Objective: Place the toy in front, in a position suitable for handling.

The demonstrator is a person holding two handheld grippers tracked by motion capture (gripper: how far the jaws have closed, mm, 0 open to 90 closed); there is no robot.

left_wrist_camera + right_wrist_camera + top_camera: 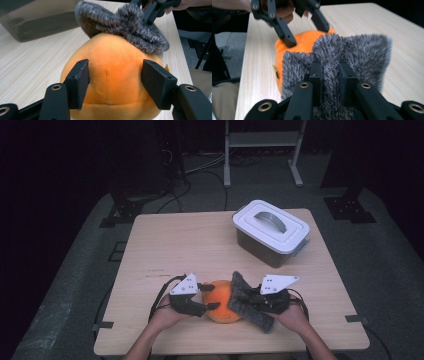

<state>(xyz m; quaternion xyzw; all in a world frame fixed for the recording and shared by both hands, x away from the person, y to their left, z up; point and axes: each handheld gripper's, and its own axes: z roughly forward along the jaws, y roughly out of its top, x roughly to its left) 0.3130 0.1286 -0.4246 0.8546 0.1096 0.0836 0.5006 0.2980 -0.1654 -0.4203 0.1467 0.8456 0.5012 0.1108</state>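
A round orange plush toy (221, 306) lies near the table's front edge. My left gripper (211, 297) comes at it from the left, and its two jaws press on the toy's sides (115, 65), so it is shut on it. A grey furry cloth (250, 305) is draped over the toy's right side and top (130, 23). My right gripper (331, 72) is shut on this cloth, with a fold of fur (362, 50) pinched between its pads. In the right gripper view the left gripper (308, 35) shows beyond the cloth, its fingertips on the orange toy (303, 42).
A dark storage box with a white lid and handle (270, 227) stands at the back right of the wooden table (175, 245). Its dark wall (37, 20) is behind the toy in the left gripper view. Dark floor and stands surround the table.
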